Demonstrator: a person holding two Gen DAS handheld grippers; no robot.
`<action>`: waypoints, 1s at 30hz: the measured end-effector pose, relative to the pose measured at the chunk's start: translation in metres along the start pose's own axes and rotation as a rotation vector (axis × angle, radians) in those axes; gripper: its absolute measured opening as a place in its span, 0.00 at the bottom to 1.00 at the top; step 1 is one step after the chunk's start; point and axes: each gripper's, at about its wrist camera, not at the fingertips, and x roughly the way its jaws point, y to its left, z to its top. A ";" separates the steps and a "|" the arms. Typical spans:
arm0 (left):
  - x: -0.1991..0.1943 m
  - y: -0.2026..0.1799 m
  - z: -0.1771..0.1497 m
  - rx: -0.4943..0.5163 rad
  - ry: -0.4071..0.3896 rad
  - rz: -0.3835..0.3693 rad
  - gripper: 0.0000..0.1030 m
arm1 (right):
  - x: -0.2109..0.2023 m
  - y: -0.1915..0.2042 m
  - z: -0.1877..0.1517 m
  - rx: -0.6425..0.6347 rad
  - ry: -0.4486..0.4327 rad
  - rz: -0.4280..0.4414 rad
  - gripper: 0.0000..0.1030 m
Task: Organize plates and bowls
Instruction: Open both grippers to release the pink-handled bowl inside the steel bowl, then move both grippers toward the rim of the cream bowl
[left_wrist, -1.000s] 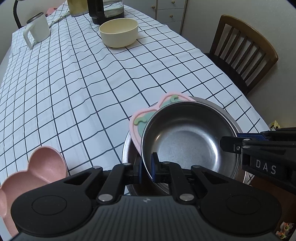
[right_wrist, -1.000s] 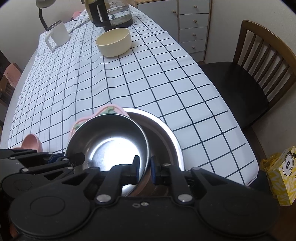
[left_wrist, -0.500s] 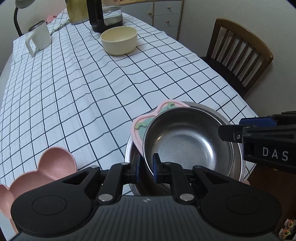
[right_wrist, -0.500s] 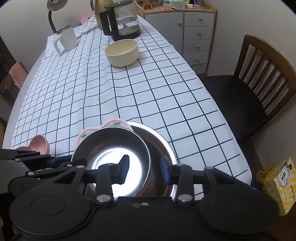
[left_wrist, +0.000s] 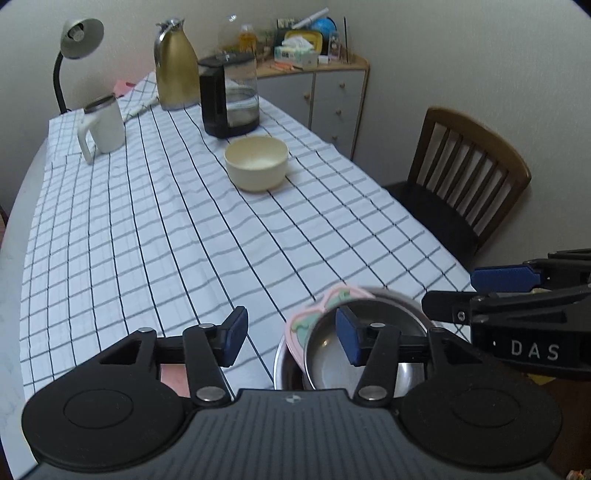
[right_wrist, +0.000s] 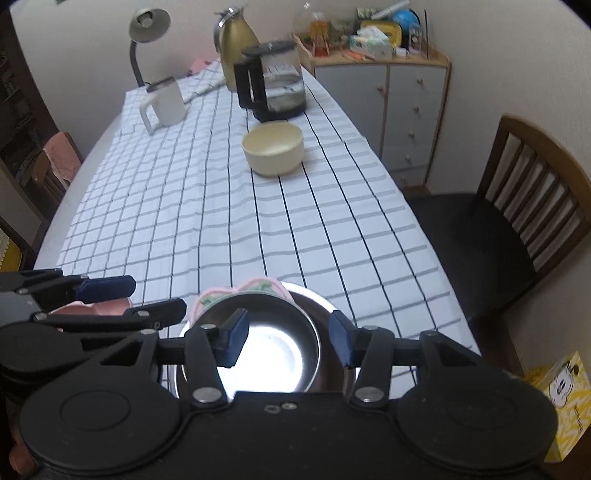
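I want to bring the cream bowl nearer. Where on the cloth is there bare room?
The widest bare stretch of checked tablecloth runs between the cream bowl and the nested steel bowls, and leftward below the white mug. It is crowded at the far end around the glass kettle and gold flask, and at the near edge by both open tools.

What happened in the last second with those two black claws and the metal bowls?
Both let go. The left gripper, clamped on the small steel bowl's rim a second ago, is open now. The right gripper opened half a second earlier. Both have pulled up and back. The small bowl stays nested with the pink plate in the large steel bowl. The cream bowl, mug and kettle haven't moved.
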 end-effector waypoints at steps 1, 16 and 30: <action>-0.002 0.002 0.003 -0.004 -0.012 0.000 0.53 | -0.003 0.001 0.003 -0.006 -0.010 0.004 0.51; -0.023 0.029 0.060 -0.051 -0.182 0.033 0.71 | -0.026 0.002 0.059 -0.060 -0.156 0.008 0.79; 0.028 0.058 0.121 -0.133 -0.189 0.073 0.76 | 0.012 -0.015 0.129 -0.083 -0.240 0.039 1.00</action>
